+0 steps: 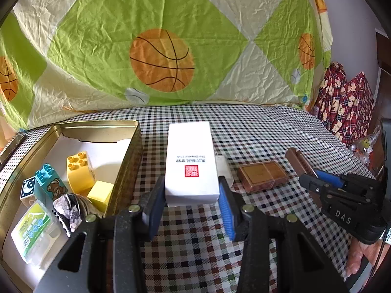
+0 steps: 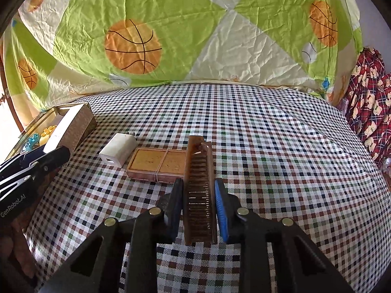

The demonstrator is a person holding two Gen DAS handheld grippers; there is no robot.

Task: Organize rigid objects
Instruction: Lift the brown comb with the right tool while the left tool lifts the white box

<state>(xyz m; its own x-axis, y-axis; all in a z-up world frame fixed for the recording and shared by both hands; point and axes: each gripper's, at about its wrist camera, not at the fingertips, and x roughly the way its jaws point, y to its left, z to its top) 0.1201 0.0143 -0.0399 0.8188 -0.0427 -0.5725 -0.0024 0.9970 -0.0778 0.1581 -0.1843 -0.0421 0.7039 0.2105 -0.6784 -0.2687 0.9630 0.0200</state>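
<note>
Checked tablecloth (image 2: 268,146) below basketball-print quilt (image 2: 171,36) backdrop

Checked tablecloth (image 2: 268,134), white box (image 1: 190,161), brown comb (image 2: 199,190), gold tin (image 1: 132,146)

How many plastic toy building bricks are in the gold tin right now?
3 visible in the gold metal tin: a teal bear-print brick, a yellow curved studded brick, a plain yellow block. Others may be hidden beneath.
</note>
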